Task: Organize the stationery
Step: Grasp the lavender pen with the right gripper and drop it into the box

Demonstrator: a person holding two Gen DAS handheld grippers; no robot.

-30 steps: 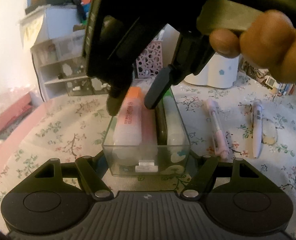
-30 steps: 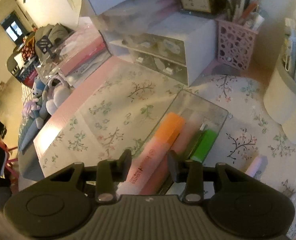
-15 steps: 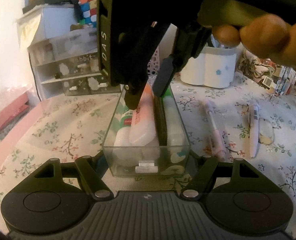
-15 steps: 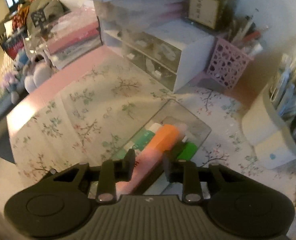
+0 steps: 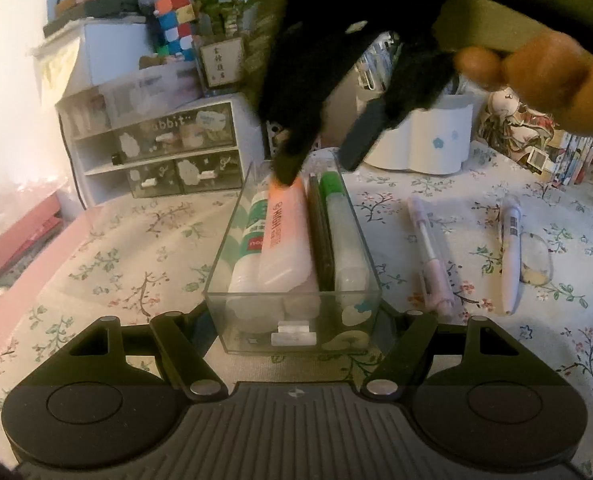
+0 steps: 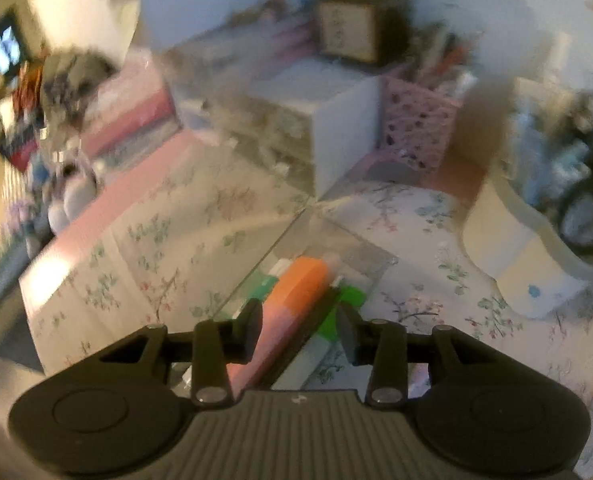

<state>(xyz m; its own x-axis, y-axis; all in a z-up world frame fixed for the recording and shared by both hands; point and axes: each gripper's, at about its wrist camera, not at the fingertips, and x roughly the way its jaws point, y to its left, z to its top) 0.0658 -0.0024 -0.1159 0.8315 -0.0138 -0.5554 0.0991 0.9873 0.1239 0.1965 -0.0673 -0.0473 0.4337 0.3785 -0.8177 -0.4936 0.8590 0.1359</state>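
The clear plastic tray (image 5: pixel 292 320) sits on the floral-clothed counter (image 5: pixel 136 248), its near end clamped between the fingers of the left hand-held gripper (image 5: pixel 292 332), which is closed on the tray's side walls and points down at a shallow slant. Inside the tray, lengthwise, lie a green-and-white tube (image 5: pixel 252 232) at the left, an orange highlighter (image 5: pixel 284 240) beside it, a dark pen (image 5: pixel 320 236) and a green-capped highlighter (image 5: pixel 342 232) at the right. The right hand-held gripper (image 5: pixel 320 164) reaches in from the upper right over the tray's far end, tilted steeply down; its left finger (image 5: pixel 288 168) touches the orange cap, the right finger hangs above the dark pen and the green cap. Its jaws have just been opening a little and stand part open, straddling the orange highlighter (image 6: pixel 296 300) with a gap on each side in its own blurred view, so nothing is gripped. The person's fingers (image 5: pixel 536 68) curl round that gripper's handle at the upper right. To the right of the tray, well apart from both grippers, a pink pen (image 5: pixel 430 256) and a white pen (image 5: pixel 510 252) lie on the cloth. Behind stand a small drawer unit (image 5: pixel 156 152) and a white holder (image 5: pixel 428 140).
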